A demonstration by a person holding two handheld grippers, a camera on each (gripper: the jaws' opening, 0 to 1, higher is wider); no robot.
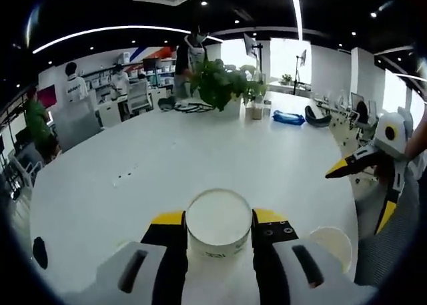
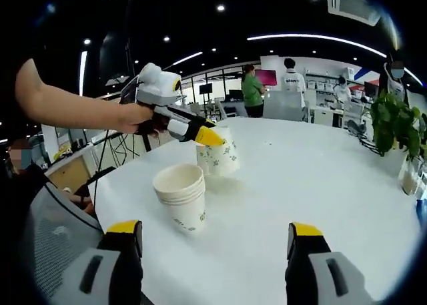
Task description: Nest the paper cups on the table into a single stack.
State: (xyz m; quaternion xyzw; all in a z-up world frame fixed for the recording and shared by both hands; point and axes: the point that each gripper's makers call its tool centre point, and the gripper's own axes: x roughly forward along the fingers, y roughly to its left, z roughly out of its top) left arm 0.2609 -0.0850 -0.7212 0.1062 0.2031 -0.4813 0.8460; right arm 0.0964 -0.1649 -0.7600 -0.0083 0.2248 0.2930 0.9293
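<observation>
Your left gripper (image 1: 219,233) is pinching a single paper cup (image 1: 219,223) between its jaws, mouth toward the camera. In the right gripper view that same cup (image 2: 220,155) sits upright on the white table (image 2: 320,178), or perhaps hangs just above it; the angle leaves that unclear. Just beside it stands the stack of cups (image 2: 181,197) already nested. Your right gripper (image 2: 215,241) is spread wide and holds nothing. Expect the cup to be very light, thin-walled and easily crushed, so grip gently across the wall below the rolled rim, where it is stiffest. The stack will probably tip if nudged sideways.
</observation>
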